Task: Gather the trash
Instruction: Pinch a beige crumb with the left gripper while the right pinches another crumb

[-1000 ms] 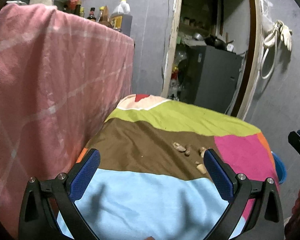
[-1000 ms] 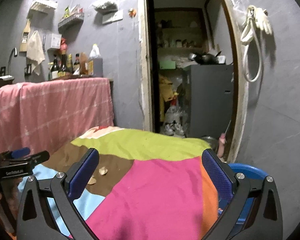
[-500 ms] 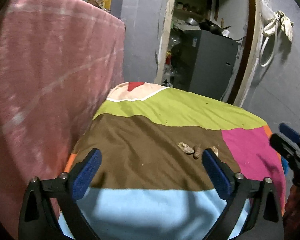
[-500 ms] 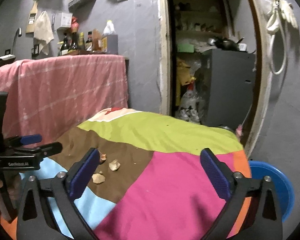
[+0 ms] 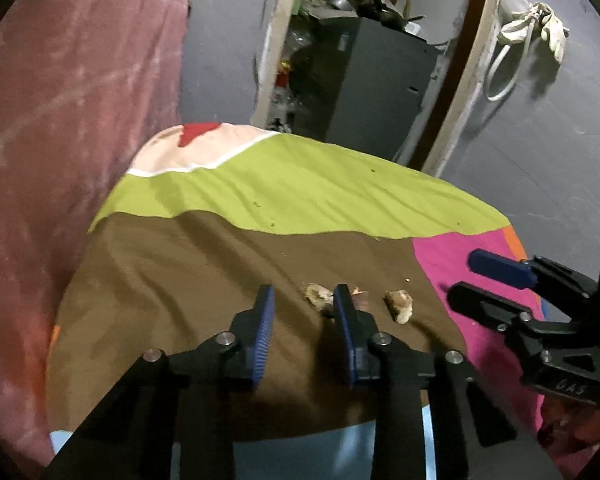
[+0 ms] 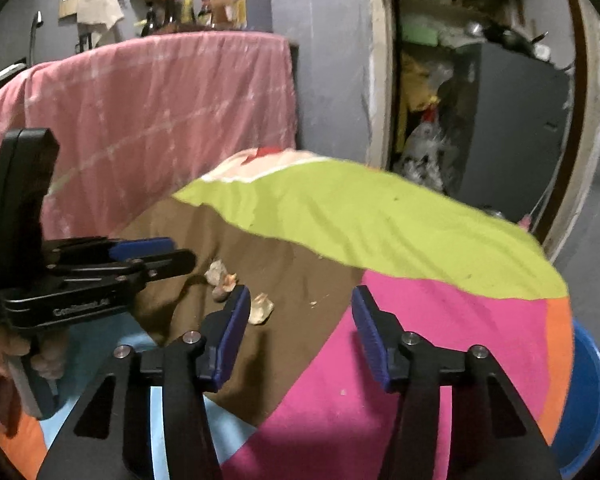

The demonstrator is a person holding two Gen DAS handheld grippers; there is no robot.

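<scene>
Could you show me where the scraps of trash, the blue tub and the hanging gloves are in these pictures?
Trash scraps [image 5: 399, 305]: left wrist view, on the pale rightmost piece on the brown cloth patch.
Blue tub [image 6: 584, 392]: right wrist view, on its rim beside the table.
Hanging gloves [image 5: 553, 32]: left wrist view, on the glove's palm.

Your worktop under a colour-block cloth, brown patch as landmark, three pale trash scraps lying close together on its right part, green band beyond it, pink patch to its right, light blue nearer you.
</scene>
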